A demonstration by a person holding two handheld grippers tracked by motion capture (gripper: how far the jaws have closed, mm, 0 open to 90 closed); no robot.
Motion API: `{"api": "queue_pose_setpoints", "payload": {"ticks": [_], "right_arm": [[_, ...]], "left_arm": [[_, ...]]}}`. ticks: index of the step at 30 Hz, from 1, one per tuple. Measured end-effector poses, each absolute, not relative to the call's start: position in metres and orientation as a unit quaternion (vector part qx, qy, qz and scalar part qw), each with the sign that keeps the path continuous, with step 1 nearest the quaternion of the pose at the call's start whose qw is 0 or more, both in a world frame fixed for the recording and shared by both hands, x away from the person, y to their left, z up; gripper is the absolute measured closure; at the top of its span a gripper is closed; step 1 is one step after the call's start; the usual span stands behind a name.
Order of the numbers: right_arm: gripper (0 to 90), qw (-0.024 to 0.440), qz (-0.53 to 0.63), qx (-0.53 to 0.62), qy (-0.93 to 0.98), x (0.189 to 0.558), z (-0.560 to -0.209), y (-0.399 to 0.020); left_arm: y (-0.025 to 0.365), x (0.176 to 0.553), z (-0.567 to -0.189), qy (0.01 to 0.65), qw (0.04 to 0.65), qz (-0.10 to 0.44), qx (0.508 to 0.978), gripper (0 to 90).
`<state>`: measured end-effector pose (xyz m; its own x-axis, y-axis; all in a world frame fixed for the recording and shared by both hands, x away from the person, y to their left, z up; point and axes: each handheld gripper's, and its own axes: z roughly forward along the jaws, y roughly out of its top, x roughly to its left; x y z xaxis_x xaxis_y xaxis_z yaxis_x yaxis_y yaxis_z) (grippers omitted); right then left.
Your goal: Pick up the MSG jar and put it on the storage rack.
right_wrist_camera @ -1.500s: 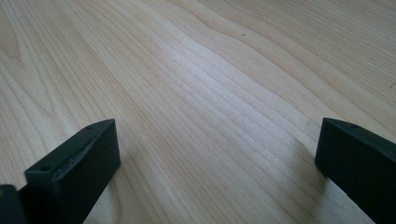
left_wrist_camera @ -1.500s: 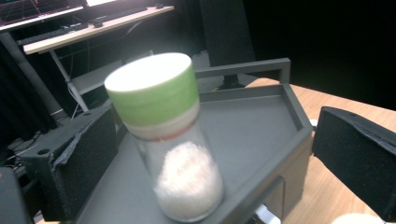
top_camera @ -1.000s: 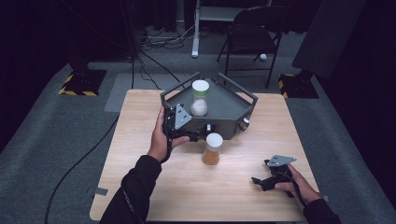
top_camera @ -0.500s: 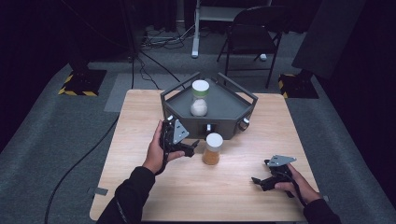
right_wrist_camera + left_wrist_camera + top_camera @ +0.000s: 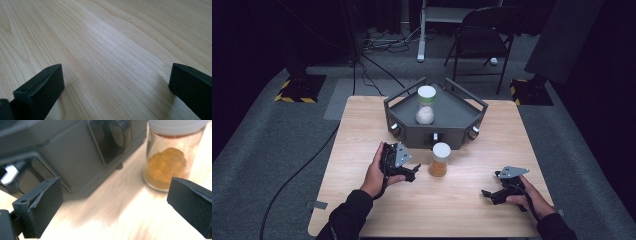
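Observation:
A glass jar of orange powder (image 5: 440,160) with a white lid stands on the wooden table just in front of a dark grey tray (image 5: 452,119). A second white-lidded jar (image 5: 425,105), holding white powder, stands inside that tray. My left gripper (image 5: 413,171) is open, its jaws pointing right toward the orange jar, a short way to its left. In the left gripper view the orange jar (image 5: 166,166) stands beyond the right jaw, and the left gripper (image 5: 115,206) holds nothing. My right gripper (image 5: 487,194) rests open on the table at the near right; the right gripper (image 5: 116,87) has bare wood between its jaws.
The tray has raised bar handles and round knobs on its front wall (image 5: 75,160). A folding chair (image 5: 482,30), cables and stand bases sit on the dark floor beyond the table. The table's edges (image 5: 427,234) are close to both hands.
My left gripper has drawn back from the tray's front left corner toward the near edge, ending beside the orange jar. The right gripper has stayed put.

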<state>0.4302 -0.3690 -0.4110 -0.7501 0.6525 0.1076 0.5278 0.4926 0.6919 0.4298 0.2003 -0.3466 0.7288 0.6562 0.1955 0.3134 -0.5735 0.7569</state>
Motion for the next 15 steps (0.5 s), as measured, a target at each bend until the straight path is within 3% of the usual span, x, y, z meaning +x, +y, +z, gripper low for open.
{"api": "queue_pose_setpoints", "payload": {"ticks": [15], "right_arm": [[0.0,0.085,0.368,0.344,0.86,0.43,-0.411,-0.369]], "left_arm": [[0.214,0.415,-0.353,0.265,0.303,0.2,0.893,1.0]]}}
